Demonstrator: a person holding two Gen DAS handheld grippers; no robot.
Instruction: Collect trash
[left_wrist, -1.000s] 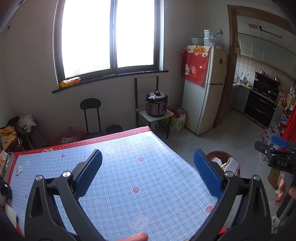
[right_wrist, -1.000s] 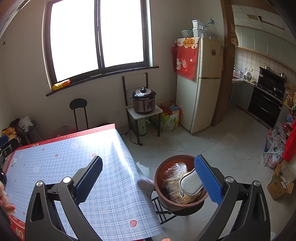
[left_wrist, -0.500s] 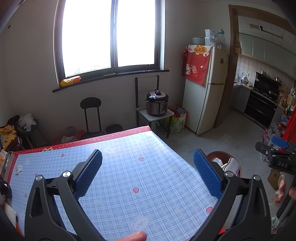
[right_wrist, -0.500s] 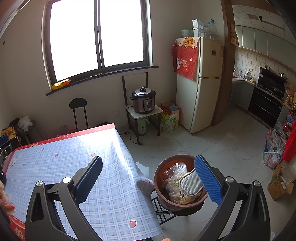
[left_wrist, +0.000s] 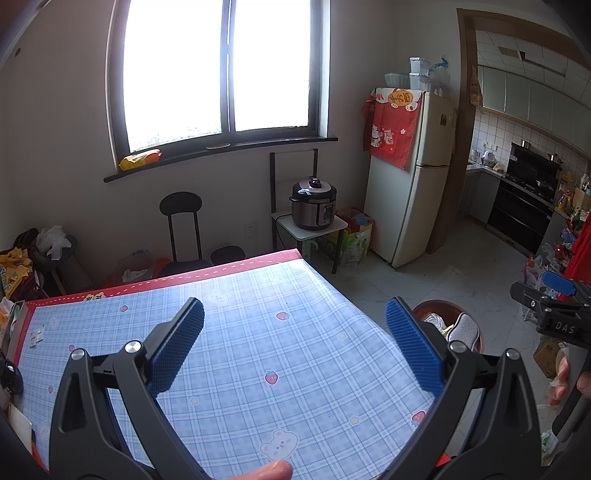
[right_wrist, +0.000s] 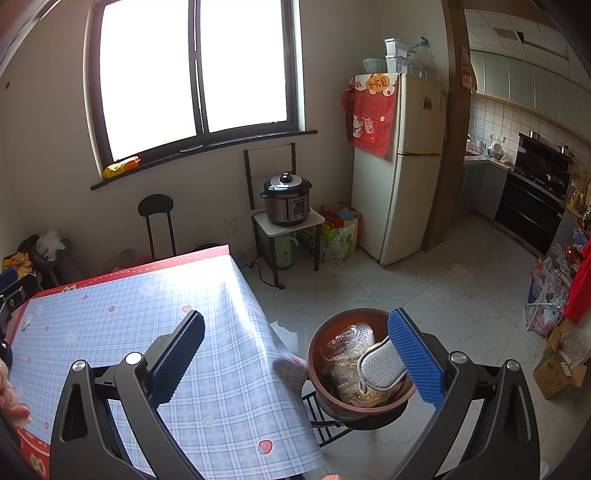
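The left tongs (left_wrist: 294, 341) hang over the blue plaid tabletop (left_wrist: 236, 354) with their blue ribbed pads spread wide apart and nothing between them. A fingertip (left_wrist: 271, 470) shows at the bottom edge of that view. The right tongs (right_wrist: 295, 345) are likewise spread wide and empty, held over the right-hand edge of the tabletop, where the plastic cloth droops toward the floor.

Just beyond the tabletop's right edge stands a round brown plastic bin (right_wrist: 325, 373) on a black wire stand. It holds the collected trash: crumpled clear plastic wrapping (right_wrist: 345, 343), yellowish scraps beneath it, and a grey mesh slipper-shaped item (right_wrist: 380, 367) lying on top, next to the right pad in the picture. In the left view the same bin peeks out past the tabletop corner.

At the left margin of the tabletop lie small white scraps of paper (left_wrist: 36, 338); whether they are trash cannot be told.

Farther off, a black round-backed chair (left_wrist: 181, 225) stands against the wall beneath a dark-framed window (left_wrist: 221, 74). A silver and black pressure cooker (left_wrist: 314, 203) rests on a small white side table, and a cream two-door refrigerator (left_wrist: 417, 177) draped with a red cloth stands beside the kitchen doorway.
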